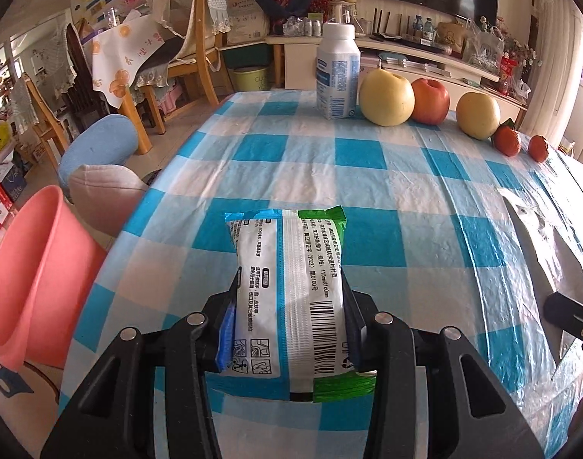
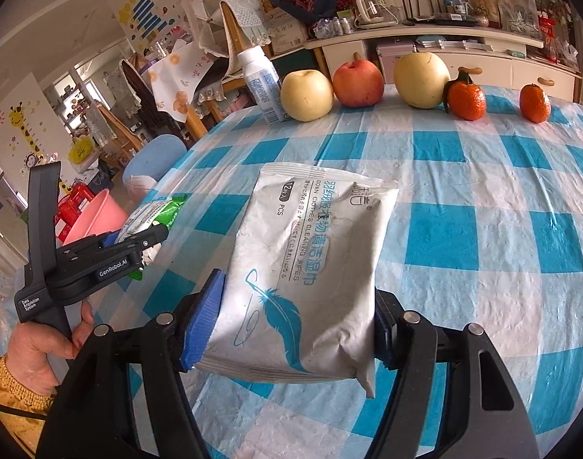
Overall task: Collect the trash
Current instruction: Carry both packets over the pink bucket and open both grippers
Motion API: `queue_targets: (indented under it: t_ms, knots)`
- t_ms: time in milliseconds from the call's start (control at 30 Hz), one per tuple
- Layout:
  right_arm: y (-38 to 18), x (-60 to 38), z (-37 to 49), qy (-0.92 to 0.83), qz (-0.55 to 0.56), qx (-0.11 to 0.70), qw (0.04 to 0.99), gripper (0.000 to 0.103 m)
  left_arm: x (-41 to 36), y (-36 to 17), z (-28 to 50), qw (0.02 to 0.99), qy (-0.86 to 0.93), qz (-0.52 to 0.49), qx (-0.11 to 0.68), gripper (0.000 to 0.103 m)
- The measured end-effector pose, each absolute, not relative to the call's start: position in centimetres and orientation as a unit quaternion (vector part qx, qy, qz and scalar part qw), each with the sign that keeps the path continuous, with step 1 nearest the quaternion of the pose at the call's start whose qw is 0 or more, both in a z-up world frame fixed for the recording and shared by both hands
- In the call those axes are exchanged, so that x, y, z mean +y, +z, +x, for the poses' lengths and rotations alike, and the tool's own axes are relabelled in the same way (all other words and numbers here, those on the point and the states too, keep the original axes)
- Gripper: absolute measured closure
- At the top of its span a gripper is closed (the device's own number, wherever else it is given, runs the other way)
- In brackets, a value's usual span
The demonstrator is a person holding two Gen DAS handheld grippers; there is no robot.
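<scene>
Left tool (image 1: 289, 306) clamps the green-and-white packet (image 1: 287, 287); right tool (image 2: 297, 325) clamps the white wipes pack (image 2: 306, 267); neither yet in the pink plastic bin (image 1: 35, 279), far left.

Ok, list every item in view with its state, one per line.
Left gripper: shut on green-edged wipes packet, lifted.
Right gripper: shut on down clothes cleaning wipes pack.
White bottle: upright, capped.
Pink bin: open, beside table.
Two yellow pears, red apple, two tangerines: whole, in a row on checked tablecloth.
</scene>
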State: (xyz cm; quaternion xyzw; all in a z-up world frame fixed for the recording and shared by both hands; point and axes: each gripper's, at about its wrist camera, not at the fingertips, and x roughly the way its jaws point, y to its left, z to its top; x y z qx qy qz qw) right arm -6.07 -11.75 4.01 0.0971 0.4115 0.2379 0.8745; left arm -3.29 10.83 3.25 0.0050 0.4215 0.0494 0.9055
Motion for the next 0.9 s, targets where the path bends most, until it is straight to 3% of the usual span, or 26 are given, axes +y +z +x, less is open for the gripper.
queue_targets:
  t_ms: [900]
  knots:
    - [7.4, -3.4, -8.0, 0.269, 0.080, 0.402, 0.872, 0.035, 21.1, 9.2, -7.1, 0.933, 0.121, -0.015, 0.339, 0.058]
